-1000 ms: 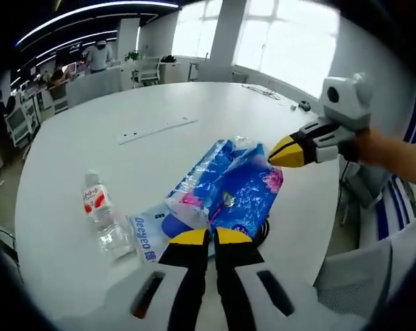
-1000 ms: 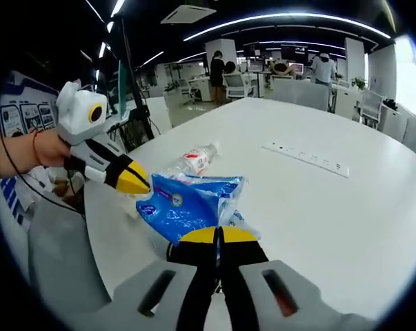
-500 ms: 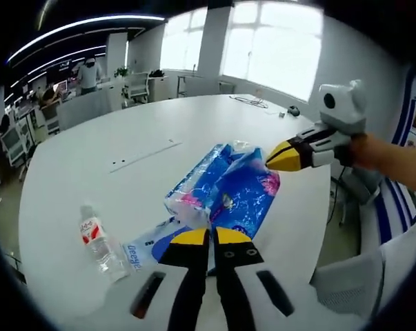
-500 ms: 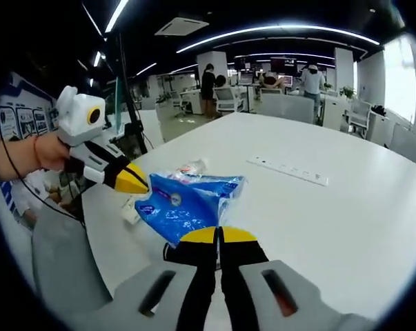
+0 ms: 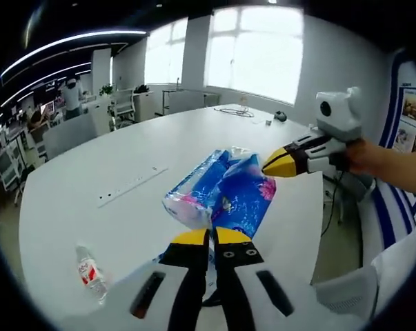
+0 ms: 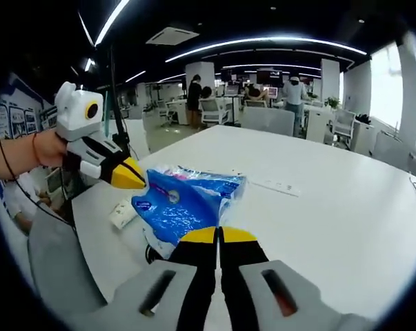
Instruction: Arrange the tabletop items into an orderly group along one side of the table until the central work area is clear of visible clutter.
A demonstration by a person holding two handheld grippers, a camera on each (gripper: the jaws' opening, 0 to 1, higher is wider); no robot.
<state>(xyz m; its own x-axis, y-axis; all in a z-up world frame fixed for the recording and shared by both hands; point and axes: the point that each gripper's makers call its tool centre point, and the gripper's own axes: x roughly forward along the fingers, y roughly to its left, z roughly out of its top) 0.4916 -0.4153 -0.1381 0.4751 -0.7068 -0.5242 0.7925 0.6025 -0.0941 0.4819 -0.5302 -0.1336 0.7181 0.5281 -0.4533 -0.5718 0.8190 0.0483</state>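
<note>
The crinkled blue plastic package was held above the white round table, its near end hidden behind the closed yellow tips of the left gripper. Its far end was pinched by the right gripper, jaws together. In the right gripper view the same blue plastic package was clamped at the bottom by the right gripper and at its left corner by the left gripper. A small clear water bottle with a red label lay near the table's edge in the left gripper view. In the right gripper view a small white label-like item lay on the table; what it was could not be made out. Much bare tabletop lay beyond, past a flat white strip.
</note>
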